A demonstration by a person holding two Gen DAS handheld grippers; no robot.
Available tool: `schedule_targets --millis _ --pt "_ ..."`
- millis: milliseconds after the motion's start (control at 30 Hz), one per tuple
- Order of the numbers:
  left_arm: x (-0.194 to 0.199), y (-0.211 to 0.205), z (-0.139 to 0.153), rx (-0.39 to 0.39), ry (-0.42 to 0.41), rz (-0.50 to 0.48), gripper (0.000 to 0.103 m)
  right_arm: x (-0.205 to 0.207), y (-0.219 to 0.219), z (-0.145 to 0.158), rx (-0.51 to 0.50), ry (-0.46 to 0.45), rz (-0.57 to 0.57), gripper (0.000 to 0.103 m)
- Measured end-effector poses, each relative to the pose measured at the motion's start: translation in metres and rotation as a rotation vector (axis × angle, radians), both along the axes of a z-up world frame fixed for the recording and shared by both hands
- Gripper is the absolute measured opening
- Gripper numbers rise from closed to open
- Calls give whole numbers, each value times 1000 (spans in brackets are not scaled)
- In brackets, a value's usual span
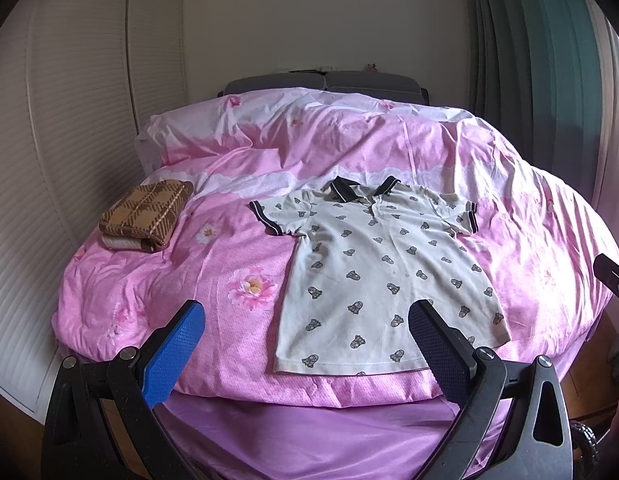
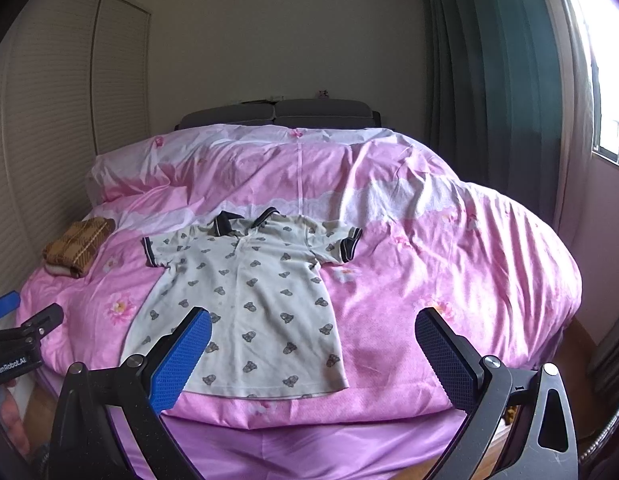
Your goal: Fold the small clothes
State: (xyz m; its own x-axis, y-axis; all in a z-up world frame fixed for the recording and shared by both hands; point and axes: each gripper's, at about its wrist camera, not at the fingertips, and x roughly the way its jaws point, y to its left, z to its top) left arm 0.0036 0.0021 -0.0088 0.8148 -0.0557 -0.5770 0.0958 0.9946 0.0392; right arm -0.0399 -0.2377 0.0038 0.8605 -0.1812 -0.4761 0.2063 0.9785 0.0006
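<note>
A small cream polo shirt [image 1: 383,268] with a grey bear print and dark collar lies flat, face up, on the pink bed cover [image 1: 229,272], hem toward me. It also shows in the right wrist view [image 2: 249,300]. My left gripper [image 1: 307,320] is open and empty, held above the foot of the bed, near the shirt's hem. My right gripper [image 2: 313,328] is open and empty, held above the shirt's right hem corner. The left gripper's body [image 2: 17,340] shows at the left edge of the right wrist view.
A folded brown plaid garment [image 1: 147,214] sits on the bed at the far left, also in the right wrist view [image 2: 77,246]. A slatted wardrobe [image 1: 69,120] stands left of the bed. Dark green curtains [image 2: 489,100] and a window hang on the right.
</note>
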Motion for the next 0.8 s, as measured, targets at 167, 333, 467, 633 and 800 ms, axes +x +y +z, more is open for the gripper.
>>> schedule_targets --millis 167,333,467,633,800 --pt "0 0 1 0 -3 0 103 0 0 0 1 1 1 103" --pt "0 0 2 -1 0 0 103 0 1 0 0 1 1 103" --pt "0 1 2 -1 -2 -2 103 0 1 0 -2 1 1 103" --pt "0 0 1 -1 -2 -1 103 0 1 0 -2 2 2 103" --pt "0 1 1 0 -3 -2 103 0 1 0 -3 2 2 103"
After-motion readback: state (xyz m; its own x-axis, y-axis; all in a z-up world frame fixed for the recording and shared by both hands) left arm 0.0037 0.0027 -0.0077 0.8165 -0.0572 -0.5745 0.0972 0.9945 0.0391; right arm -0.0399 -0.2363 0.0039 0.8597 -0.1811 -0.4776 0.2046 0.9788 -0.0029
